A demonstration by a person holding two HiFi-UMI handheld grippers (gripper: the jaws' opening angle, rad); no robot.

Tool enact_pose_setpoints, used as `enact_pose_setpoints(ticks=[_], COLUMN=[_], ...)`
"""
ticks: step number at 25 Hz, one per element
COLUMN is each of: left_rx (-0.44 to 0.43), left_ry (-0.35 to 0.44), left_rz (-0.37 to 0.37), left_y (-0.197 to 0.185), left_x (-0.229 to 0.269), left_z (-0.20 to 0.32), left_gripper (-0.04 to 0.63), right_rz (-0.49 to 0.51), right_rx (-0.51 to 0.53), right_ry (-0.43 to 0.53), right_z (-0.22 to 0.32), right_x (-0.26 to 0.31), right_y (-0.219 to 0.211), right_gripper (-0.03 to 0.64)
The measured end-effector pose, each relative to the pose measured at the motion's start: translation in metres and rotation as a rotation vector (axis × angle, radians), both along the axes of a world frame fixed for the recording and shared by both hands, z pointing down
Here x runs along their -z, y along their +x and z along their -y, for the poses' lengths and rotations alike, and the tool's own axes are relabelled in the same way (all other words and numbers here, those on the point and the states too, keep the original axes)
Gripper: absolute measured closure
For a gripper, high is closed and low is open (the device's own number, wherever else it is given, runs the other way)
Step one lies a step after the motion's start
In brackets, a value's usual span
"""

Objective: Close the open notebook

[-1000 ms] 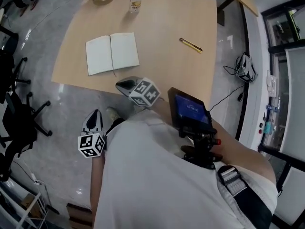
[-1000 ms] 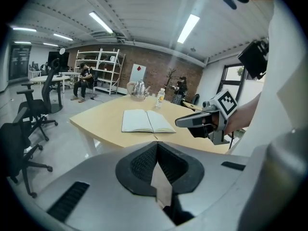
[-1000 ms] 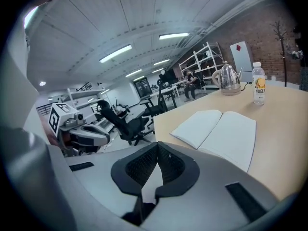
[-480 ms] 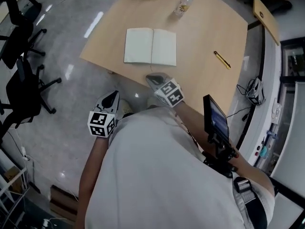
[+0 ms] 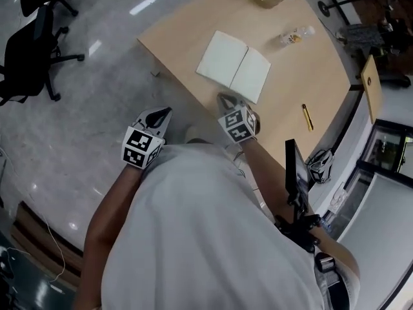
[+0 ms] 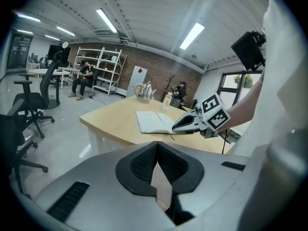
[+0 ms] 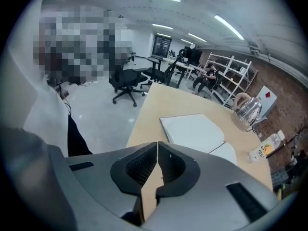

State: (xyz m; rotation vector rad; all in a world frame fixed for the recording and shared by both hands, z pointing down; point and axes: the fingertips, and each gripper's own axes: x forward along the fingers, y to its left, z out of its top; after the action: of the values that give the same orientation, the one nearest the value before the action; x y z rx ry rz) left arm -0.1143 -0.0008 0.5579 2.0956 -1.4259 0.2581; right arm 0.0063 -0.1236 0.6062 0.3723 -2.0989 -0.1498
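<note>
Now right claw [image 5: 225, 99] nearer notebook [image 5: 233, 66].

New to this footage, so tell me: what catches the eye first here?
The open notebook lies white and flat on the wooden table. The right claw, shut and empty, hovers just short of it; the left claw, also shut, hangs over the floor.
</note>
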Motion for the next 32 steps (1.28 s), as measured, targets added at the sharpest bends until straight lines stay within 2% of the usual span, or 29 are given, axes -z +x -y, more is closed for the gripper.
enact_pose_setpoints(ticks=[6,13,22,24,27,32], left_rx=[0.068,0.16,0.243,0.26,0.273,0.283], left_ry=[-0.008,-0.04,-0.055,-0.057,-0.058,-0.062], left_rz=[0.005,-0.012,-0.018,-0.019,-0.022,-0.024], left_y=[-0.023,-0.038,-0.052,-0.055,-0.057,-0.061], left_x=[-0.003,-0.012,-0.011,-0.011,-0.013,-0.012], left_z=[-0.005,-0.022,-0.038,-0.04,-0.042,-0.046], left_gripper=[0.589,0.588,0.588,0.588,0.588,0.588], right_rz=[-0.087,-0.207,-0.32,-0.333,-0.356,-0.408], right_rx=[0.13,0.27,0.402,0.414,0.409,0.409], right_ry=[0.161,0.247,0.333,0.338,0.341,0.4], right_z=[0.026,0.034,0.039,0.04,0.043,0.045], right_x=[0.0,-0.023,-0.041,-0.044,-0.048,-0.05], right_y=[-0.022,-0.036,-0.044,-0.046,-0.048,-0.049], right_gripper=[0.6,0.598,0.589,0.53,0.522,0.518])
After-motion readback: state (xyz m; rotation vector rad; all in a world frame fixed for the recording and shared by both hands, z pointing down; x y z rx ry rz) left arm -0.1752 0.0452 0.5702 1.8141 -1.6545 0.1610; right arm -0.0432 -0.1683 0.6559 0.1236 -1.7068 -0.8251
